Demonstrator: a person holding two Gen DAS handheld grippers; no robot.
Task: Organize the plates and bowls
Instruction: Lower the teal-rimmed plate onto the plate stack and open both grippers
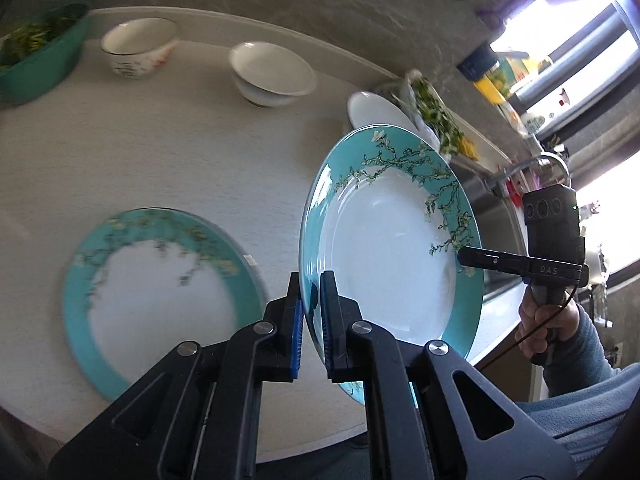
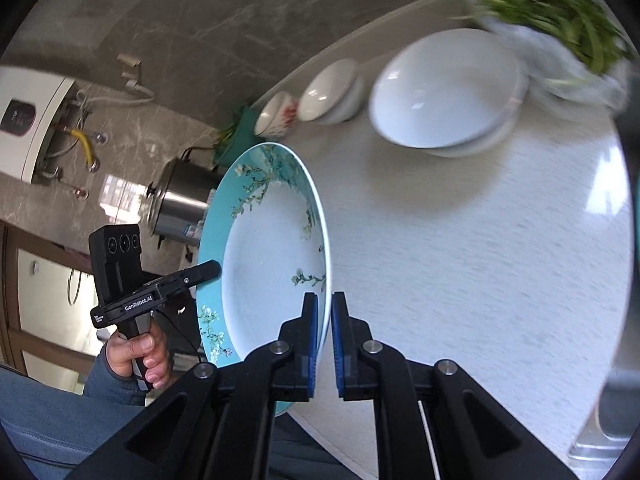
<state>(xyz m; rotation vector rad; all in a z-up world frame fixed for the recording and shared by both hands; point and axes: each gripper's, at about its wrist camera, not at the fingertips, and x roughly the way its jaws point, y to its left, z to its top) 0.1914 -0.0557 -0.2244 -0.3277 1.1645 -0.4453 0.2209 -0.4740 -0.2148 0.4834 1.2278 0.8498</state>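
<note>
A teal blossom-rimmed plate [image 1: 392,240] hangs tilted above the white counter, held at opposite rims by both grippers. My left gripper [image 1: 311,320] is shut on its near rim; in the right wrist view the plate [image 2: 272,264] shows with my right gripper [image 2: 324,340] shut on its rim. The right gripper [image 1: 464,258] also shows at the plate's far rim in the left wrist view, and the left gripper [image 2: 216,270] shows in the right wrist view. A second matching plate [image 1: 160,296] lies flat on the counter to the left.
A patterned bowl [image 1: 138,46] and stacked white bowls [image 1: 272,74] stand at the back. A white dish pair [image 2: 444,92] sits by bagged greens [image 2: 560,20]. A teal basket of greens [image 1: 36,52] is far left. A sink [image 1: 500,216] lies right; a steel pot [image 2: 184,204] stands beyond.
</note>
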